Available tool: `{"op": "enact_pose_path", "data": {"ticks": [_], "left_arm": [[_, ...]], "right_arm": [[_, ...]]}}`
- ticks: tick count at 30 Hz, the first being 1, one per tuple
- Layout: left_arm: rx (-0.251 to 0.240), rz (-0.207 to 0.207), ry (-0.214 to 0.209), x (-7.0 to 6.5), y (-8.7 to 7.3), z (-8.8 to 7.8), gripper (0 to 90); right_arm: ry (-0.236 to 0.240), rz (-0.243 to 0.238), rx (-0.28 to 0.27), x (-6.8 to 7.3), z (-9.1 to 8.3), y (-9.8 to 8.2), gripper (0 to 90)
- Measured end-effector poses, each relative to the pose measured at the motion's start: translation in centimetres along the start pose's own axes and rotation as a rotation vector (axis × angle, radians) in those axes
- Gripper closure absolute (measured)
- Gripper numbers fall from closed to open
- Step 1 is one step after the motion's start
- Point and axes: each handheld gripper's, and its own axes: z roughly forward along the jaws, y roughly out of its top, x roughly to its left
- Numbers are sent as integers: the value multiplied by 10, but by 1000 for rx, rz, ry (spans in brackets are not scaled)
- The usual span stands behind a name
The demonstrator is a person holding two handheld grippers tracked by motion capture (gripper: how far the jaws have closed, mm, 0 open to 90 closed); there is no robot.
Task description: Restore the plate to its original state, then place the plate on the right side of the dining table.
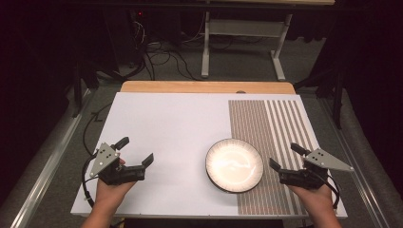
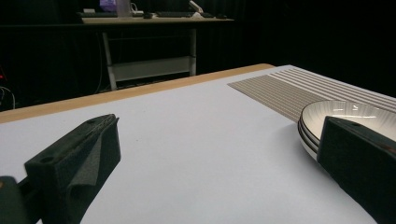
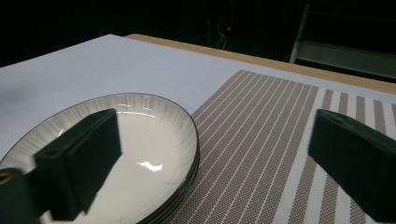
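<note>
White plate (image 1: 234, 165) with dark rim, set at about five o'clock on the table (image 1: 161, 123), straddling the left edge of the striped placemat (image 1: 271, 142); part on the mat, part on the bare white surface. In the right gripper view, layered rims (image 3: 187, 184) at the plate's edge, as of a stack; count not clear.

Right gripper (image 1: 283, 157) at about three o'clock from the plate, just beside its rim, not touching; jaws spread wide, nothing between them, nothing held. Seen along its own jaws (image 3: 210, 154): one jaw over the plate's near side, the other over the mat's stripes, a broad gap between.

Left gripper (image 1: 137, 151) at about nine o'clock from the plate, well apart from it, over bare white table; jaws likewise wide open and empty. From its own camera (image 2: 215, 154): plate (image 2: 345, 114) at roughly three o'clock, partly behind one jaw.

Wooden table edge (image 1: 206, 87) at twelve o'clock; beyond it, a desk frame (image 1: 242, 28) and cables (image 1: 161, 57) on the floor.
</note>
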Motion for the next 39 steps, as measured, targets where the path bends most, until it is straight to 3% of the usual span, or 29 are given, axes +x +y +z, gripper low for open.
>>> {"op": "enact_pose_path", "data": {"ticks": [7, 14, 25, 39], "left_arm": [[9, 22, -6, -4, 1, 3, 2], [11, 3, -9, -3, 0, 7, 2], [12, 16, -19, -5, 1, 8, 1], [16, 20, -12, -5, 1, 6, 2]], "right_arm": [[-18, -1, -23, -1, -5, -1, 4], [-29, -6, -50, -2, -8, 1, 4], [-39, -10, -35, -2, -9, -1, 4], [-79, 11, -17, -20, -13, -7, 21]]}}
